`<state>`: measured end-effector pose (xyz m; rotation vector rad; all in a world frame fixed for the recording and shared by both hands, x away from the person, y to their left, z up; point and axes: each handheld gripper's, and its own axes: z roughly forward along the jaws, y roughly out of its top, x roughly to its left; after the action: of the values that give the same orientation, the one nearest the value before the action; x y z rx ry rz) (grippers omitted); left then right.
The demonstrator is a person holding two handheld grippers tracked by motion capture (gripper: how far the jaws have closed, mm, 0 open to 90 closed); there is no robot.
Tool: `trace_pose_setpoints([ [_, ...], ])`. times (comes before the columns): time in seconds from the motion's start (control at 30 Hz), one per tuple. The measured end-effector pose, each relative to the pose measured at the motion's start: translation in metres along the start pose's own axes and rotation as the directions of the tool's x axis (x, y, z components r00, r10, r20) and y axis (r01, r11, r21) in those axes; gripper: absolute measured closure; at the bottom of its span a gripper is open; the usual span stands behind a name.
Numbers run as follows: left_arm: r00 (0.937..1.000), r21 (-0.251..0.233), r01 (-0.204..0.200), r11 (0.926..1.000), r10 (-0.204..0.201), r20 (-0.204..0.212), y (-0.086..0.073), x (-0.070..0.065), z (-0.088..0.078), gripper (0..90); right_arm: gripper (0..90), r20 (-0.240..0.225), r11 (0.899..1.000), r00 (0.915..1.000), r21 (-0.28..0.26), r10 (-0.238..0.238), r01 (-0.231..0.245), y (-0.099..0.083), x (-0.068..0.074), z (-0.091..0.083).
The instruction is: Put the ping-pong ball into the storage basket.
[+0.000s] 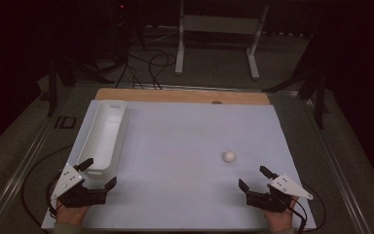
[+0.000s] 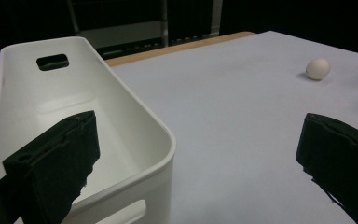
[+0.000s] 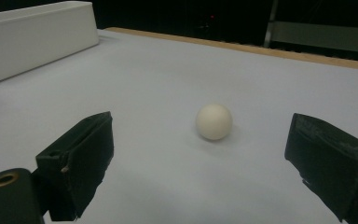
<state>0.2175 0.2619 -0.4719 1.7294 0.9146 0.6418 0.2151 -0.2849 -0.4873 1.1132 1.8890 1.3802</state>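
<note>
A dim lab: covered test table [image 1: 185, 146], metal stand [image 1: 219, 29], floor cables [image 1: 151, 63].

Dim room, dark bkgd; light from above falls on the pale table sheet [image 1: 185, 141] w/o glare. Soft shadow under the white ball [image 3: 214, 121]. High view grainy, low-res. In both gripper views the near black jaws look soft, slightly out of focus.

Smooth, matt off-white ball [image 3: 214, 121] on matt pale sheet [image 1: 185, 146]; beside the sheet's left edge, glossy white plastic bin [image 2: 135, 135]; beyond its far edge, bare wood strip [image 1: 175, 95]. Matt black, rough-edged gripper pads [image 3: 81, 154].
</note>
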Motion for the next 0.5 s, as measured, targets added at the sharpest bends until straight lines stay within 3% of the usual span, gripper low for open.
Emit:
trace_pose_setpoints([
  [0.5, 0.9999, -0.015, -0.009, 0.9999, 0.009, -0.014, 0.012, -0.006, -0.002, 0.0, 7.6, -0.003, 1.0, 0.9999, -0.005, 0.01, -0.01, 0.001, -0.002, -0.001],
])
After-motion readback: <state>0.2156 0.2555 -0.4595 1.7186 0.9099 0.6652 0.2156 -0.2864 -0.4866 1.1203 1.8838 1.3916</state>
